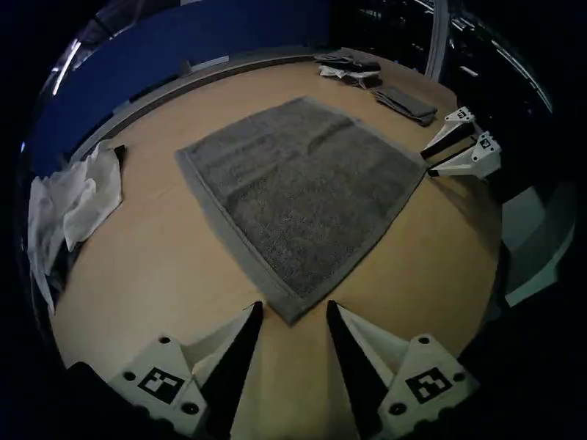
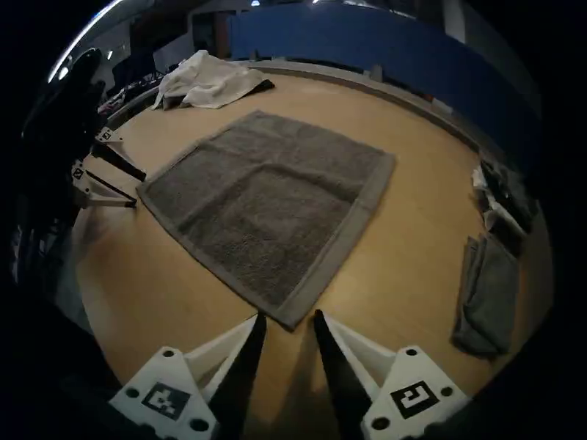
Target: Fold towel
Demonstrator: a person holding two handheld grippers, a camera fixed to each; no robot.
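– Left gripper view: towel (image 1: 308,198) flat on table (image 1: 147,257), corner at 6 o'clock between parted fingers of left gripper (image 1: 293,304).
– Right gripper (image 2: 288,315) likewise open, empty. Likely soft, light, limp; pinch corners.

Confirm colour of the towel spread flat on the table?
Grey terry towel, lighter grey border; clearest in right gripper view.
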